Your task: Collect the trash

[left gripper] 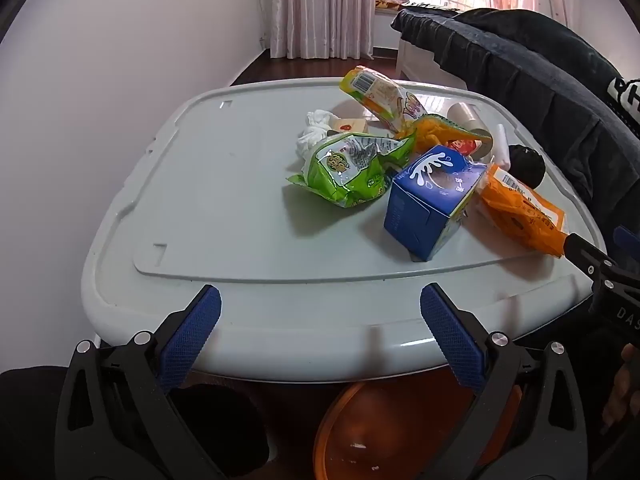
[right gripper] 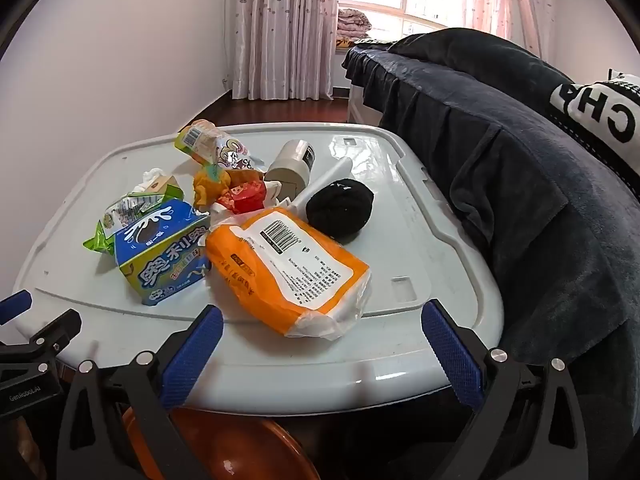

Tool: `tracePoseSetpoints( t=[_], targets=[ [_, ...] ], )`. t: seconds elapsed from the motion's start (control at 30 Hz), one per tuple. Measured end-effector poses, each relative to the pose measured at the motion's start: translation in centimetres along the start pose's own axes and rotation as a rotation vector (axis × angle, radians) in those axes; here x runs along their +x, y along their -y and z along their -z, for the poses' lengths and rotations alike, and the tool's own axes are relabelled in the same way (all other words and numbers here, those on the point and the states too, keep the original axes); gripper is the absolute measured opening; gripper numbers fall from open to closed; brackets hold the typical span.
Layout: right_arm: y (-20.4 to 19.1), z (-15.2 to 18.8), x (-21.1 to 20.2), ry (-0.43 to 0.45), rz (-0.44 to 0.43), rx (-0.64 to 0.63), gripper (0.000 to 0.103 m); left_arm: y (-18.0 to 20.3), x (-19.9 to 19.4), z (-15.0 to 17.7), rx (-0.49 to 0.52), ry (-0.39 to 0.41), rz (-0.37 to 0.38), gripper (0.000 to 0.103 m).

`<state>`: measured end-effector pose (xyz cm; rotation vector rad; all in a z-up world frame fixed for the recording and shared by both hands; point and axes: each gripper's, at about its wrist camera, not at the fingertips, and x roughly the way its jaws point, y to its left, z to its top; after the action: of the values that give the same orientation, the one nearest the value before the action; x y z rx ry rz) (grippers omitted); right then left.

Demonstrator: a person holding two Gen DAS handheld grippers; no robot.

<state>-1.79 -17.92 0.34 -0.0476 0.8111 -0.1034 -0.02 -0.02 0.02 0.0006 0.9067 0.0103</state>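
Just both tongs (left gripper: 320, 330) (right gripper: 322, 342) gape empty before the littered table (left gripper: 224, 184).

A: Where is there room on the pale table top (left gripper: 224, 184)?

B: Its whole left half lies bare, from the near rim back to the far edge. Both grippers hang wide open above the near rim, nothing between their fingers.

A: And the right half?

B: Crowded. The green wrapper (left gripper: 352, 168), blue carton (left gripper: 430, 204) and orange pack (right gripper: 288, 268) lie touching one another; behind them a tape roll (right gripper: 294, 166) and a black ball (right gripper: 340, 208). The dark-covered bed (right gripper: 520, 168) closes off the right edge.
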Motion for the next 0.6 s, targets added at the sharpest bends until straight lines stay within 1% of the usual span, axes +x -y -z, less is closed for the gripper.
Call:
tracePoseSetpoints(
  t=[0.2, 0.43, 0.6],
  targets=[
    [-0.14, 0.02, 0.04, -0.005, 0.001, -0.002, 0.098, 0.03, -0.03, -0.01, 0.006, 0.007, -0.011, 0.097],
    [0.46, 0.03, 0.55, -0.006, -0.002, 0.002, 0.098, -0.08, 0.0, -0.13, -0.006, 0.004, -0.006, 0.097],
    [0.02, 0.12, 0.21, -0.006, 0.007, -0.005, 0.098, -0.49, -0.17, 0.08, -0.01, 0.011, -0.005, 0.097]
  ],
)
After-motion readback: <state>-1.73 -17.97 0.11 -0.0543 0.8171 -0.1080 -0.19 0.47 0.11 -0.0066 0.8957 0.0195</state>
